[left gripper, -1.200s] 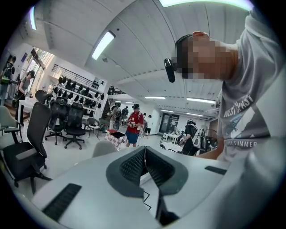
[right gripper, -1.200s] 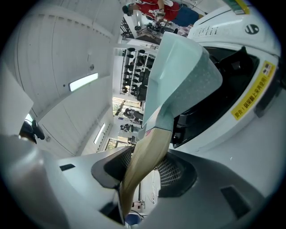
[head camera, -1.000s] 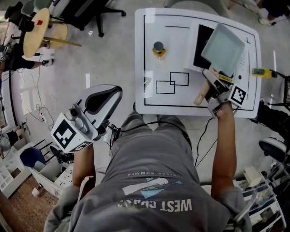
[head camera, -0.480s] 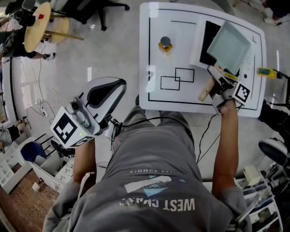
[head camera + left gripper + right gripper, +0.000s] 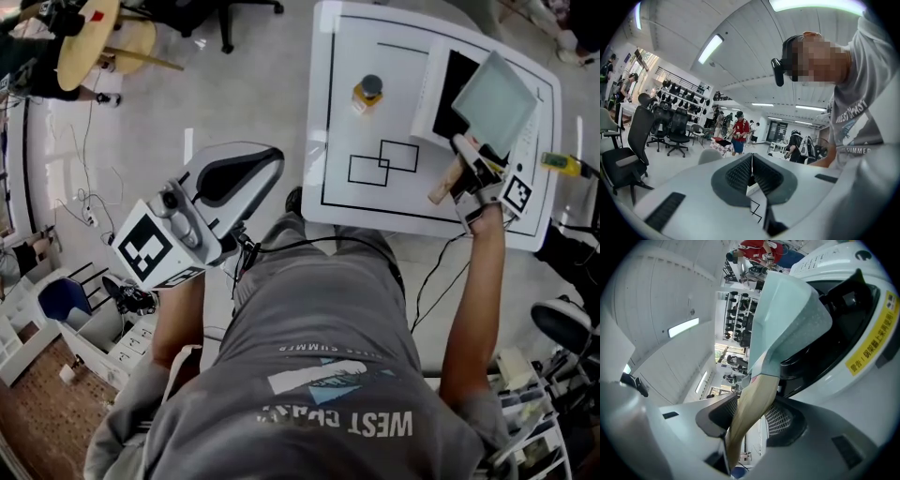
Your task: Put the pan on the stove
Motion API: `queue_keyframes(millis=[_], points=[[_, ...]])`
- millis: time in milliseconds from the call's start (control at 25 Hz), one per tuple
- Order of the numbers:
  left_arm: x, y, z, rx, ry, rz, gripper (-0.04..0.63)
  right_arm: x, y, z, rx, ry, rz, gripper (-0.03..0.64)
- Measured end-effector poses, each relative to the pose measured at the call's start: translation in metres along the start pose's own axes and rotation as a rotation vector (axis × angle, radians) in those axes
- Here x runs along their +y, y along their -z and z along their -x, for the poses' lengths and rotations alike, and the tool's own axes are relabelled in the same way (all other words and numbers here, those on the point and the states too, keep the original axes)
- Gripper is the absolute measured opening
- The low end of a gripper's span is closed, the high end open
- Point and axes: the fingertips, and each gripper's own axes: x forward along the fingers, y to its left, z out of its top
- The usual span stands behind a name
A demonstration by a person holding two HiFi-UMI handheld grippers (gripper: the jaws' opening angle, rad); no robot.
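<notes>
Gripping the pan (image 5: 495,98) by its wooden handle (image 5: 444,186), the right tool (image 5: 466,165) holds it tilted over the stove (image 5: 451,80) on the bench (image 5: 349,112); setting it flat seemingly remains. The left tool (image 5: 253,169) is closed on nothing, away from the bench.

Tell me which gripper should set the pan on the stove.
Right. The right gripper grips the pan by its wooden handle, right at the stove. The left gripper is shut, empty and off beside the table.

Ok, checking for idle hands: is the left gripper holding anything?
No, the left gripper is shut, its pads together with nothing between them.
</notes>
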Motion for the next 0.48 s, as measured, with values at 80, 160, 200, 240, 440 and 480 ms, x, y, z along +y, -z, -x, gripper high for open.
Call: queue_keyframes(millis=[80,160,200,240,440,480], points=[[0.002,-0.001,0.003,-0.009,0.003,0.0,0.002,-0.003,-0.001,0.0,-0.005,0.008,0.007,0.19],[0.004,-0.002,0.006,-0.016,0.007,-0.002,0.002,-0.004,-0.001,0.0,-0.014,0.018,0.011,0.193],[0.005,-0.003,0.008,-0.02,0.009,-0.002,0.002,-0.004,-0.001,0.0,-0.02,0.023,0.01,0.193],[0.006,-0.005,0.009,-0.024,0.012,-0.003,0.002,-0.004,-0.001,0.0,-0.026,0.03,0.009,0.196],[0.011,-0.01,0.019,-0.041,0.026,-0.009,0.002,-0.014,-0.003,0.006,-0.079,0.118,0.01,0.249],[0.012,-0.011,0.021,-0.045,0.029,-0.011,0.002,-0.014,-0.003,0.007,-0.091,0.124,0.006,0.255]])
